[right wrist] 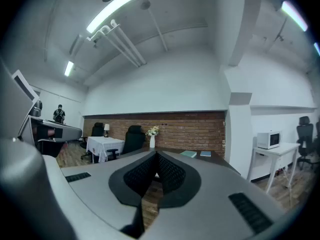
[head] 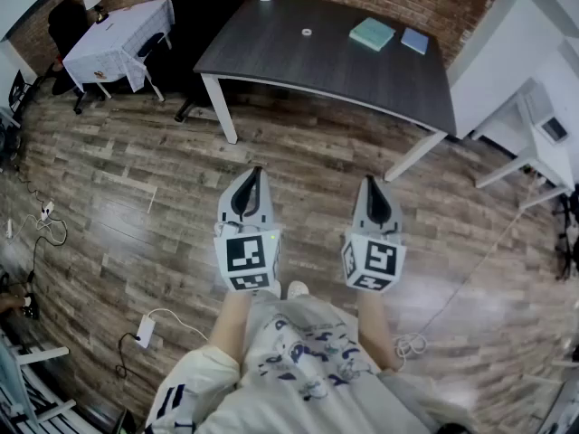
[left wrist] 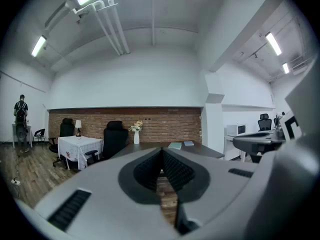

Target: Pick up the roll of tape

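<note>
left gripper (head: 256,172): closed, empty | right gripper (head: 369,181): closed, empty | roll of tape (head: 307,33): flat on table (head: 362,75), hole up

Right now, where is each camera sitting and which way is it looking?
Head view: on the person's head, looking steeply down at the wood floor and the dark table with the roll of tape; shows the left gripper, the right gripper and the person's shirt.
Left gripper view: rides the left gripper, facing the brick wall; its shut jaws fill the bottom.
Right gripper view: rides the right gripper, facing that wall; its shut jaws show.
Shared: both gripper views see the white vase on the dark table.
</note>
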### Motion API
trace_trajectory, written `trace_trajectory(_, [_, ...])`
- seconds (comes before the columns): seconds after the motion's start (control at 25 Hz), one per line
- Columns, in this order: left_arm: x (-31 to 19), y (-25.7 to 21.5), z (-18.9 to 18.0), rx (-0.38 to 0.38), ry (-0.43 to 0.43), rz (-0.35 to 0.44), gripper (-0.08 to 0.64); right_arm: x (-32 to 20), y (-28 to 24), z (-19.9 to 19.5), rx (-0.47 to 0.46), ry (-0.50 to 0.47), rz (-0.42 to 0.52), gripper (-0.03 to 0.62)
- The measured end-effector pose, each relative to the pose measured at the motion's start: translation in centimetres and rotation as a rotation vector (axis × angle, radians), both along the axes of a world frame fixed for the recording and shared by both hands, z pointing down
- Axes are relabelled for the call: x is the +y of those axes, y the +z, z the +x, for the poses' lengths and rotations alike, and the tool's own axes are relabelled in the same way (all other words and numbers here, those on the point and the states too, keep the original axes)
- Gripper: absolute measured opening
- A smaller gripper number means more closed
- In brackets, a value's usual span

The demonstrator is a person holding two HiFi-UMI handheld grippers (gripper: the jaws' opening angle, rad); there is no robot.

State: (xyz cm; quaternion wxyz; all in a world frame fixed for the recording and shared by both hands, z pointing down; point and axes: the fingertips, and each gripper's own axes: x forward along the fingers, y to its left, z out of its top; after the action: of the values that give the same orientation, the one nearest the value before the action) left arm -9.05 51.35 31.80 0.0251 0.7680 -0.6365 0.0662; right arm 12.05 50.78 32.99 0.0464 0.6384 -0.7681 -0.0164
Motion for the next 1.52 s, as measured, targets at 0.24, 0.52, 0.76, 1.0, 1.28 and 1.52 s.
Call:
trace_trajectory(0.24, [-0.3, -0.1, 0.1, 0.001, 0.000, -0.003, 0.002, -0.4, -0.1, 0.2, -0.005, 0.005, -0.007, 0.003])
trace_trajectory(0.52, [-0.9, -0.1, 0.3, -0.006, -0.002, 0.002, 0.002, -0.9, -0.1, 0.5, -0.011, -0.004, 0.004, 0.003])
trace_trajectory(0.76, [-1.5, 0.1, 1.2, -0.007, -0.015, 0.001, 0.002, -1.5, 0.3, 1.5, -0.021, -0.012, -0.005, 0.003])
trace_trajectory(1.0, [-2.0, 0.6, 1.9, 0.000, -0.030, -0.011, 0.002, -2.3, 1.0, 2.1, -0.026, -0.022, -0.026, 0.005])
trace_trajectory(1.28, [-4.1, 1.7, 1.4, -0.001, -0.035, -0.026, 0.002, -4.4, 1.9, 1.8, -0.034, -0.025, -0.040, 0.003])
trace_trajectory(1.52, [-9.1, 2.1, 0.7, 0.012, -0.024, -0.025, 0.002, -9.1, 2.3, 1.2, -0.035, -0.010, -0.042, 0.003])
